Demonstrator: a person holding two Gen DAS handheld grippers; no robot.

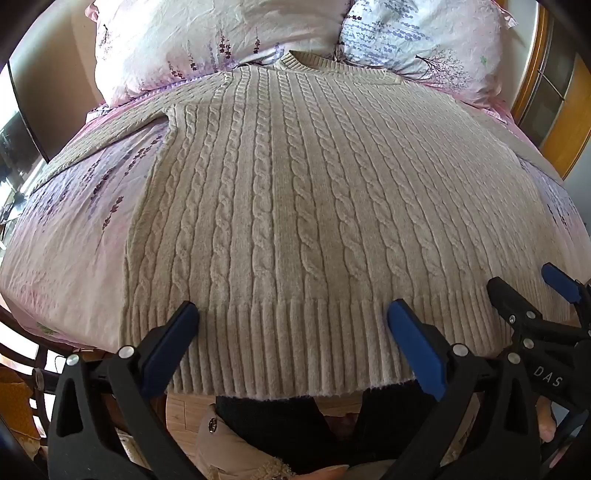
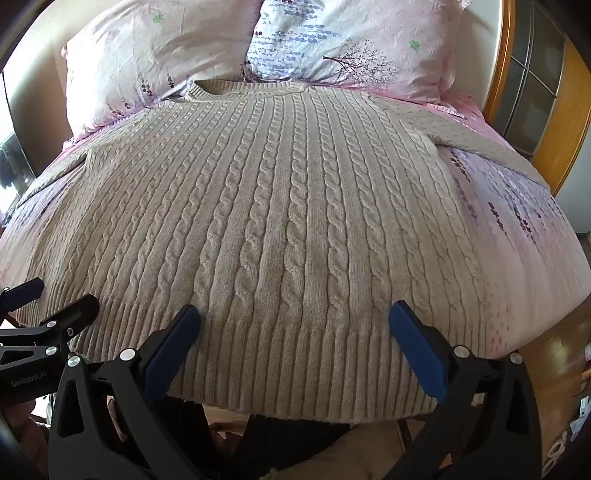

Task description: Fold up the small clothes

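Ribbed hem (image 1: 280, 339) of sweater (image 1: 295, 184) overhanging bed (image 1: 66, 251) edge; left tongs (image 1: 293, 312) and right tongs (image 2: 295, 314) hovering wide, holding nothing; bare sheet flanking both sides.

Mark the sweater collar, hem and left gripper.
collar (image 2: 247, 86), right wrist view, ribbed neckband middle
hem (image 1: 280, 343), left wrist view, ribbed band
left gripper (image 1: 293, 317), left wrist view, midway between fingertips

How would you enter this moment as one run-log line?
stage: before first fold | sweater: spread flat on bed, collar toward pillows | left gripper: open over hem | right gripper: open over hem
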